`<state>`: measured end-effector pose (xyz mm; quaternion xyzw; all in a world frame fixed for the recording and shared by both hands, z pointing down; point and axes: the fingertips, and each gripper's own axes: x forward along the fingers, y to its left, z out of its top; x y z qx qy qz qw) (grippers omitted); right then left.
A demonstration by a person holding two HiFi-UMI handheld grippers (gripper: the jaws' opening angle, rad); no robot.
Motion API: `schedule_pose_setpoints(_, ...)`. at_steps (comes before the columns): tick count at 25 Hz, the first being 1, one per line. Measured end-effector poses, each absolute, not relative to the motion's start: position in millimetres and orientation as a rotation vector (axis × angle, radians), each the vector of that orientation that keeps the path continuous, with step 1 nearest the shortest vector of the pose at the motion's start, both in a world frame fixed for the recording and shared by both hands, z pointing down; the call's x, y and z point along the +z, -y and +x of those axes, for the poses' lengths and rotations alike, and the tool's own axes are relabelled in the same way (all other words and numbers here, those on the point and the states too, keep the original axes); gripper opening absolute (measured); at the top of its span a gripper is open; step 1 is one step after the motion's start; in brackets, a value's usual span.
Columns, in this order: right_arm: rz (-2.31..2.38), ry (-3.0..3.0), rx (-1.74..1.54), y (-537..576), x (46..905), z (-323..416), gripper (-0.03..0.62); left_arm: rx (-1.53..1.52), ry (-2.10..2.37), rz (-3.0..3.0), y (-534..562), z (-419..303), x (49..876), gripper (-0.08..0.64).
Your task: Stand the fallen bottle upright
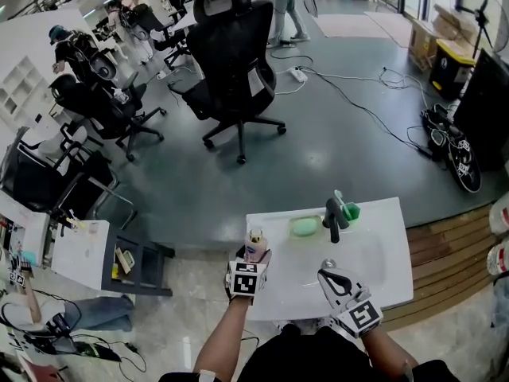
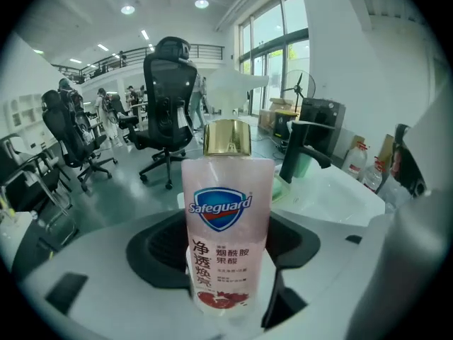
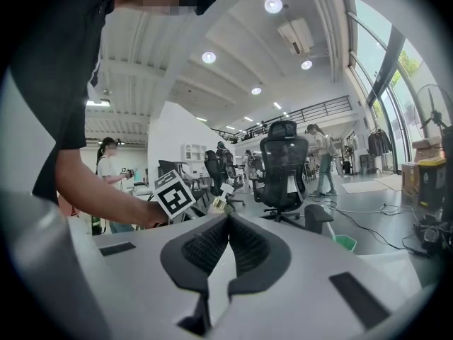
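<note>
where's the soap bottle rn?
Head view, lower centre: the bottle is clamped in the left gripper at the sink's left edge, left of the black faucet.

Bottle (image 2: pixel 226 218): translucent pink plastic, smooth and glossy, with a printed label and a shiny gold, metal-look collar (image 2: pixel 227 138). Fingers (image 3: pixel 202 250) of the right gripper (image 3: pixel 228 222): matt white plastic with black ribbed inner faces. Table (image 1: pixel 390 269): glossy white. Tap (image 1: pixel 334 217): matt black.

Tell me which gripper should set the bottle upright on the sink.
Left. The left gripper already clamps the bottle, cap up, at the sink's left edge. The right gripper is shut and empty.
</note>
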<state>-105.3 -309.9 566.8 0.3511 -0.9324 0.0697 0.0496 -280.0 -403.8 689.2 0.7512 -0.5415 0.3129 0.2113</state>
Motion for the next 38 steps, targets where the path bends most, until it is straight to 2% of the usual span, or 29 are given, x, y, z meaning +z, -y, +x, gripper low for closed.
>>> schedule_pose_setpoints(7, 1.057, 2.850, 0.176, 309.1, 572.2, -112.1, 0.015, 0.598, 1.644, 2.233, 421.2, -280.3, 646.1, 0.316)
schedule_pose_setpoints(13, 1.064, 2.811, 0.227, 307.3, 577.5, -108.6, 0.015, 0.398, 1.707, 2.291, 442.0, -284.8, 631.6, 0.316)
schedule_pose_setpoints(17, 1.088, 2.826, 0.150, 316.6, 583.1, -102.0, 0.015, 0.314, 1.762, 2.353, 456.6, -282.0, 628.5, 0.316)
schedule_pose_setpoints(38, 1.157, 2.830, 0.183, 351.9, 598.3, -102.2, 0.015, 0.257, 1.874, 2.368, 503.1, -291.4, 670.8, 0.316)
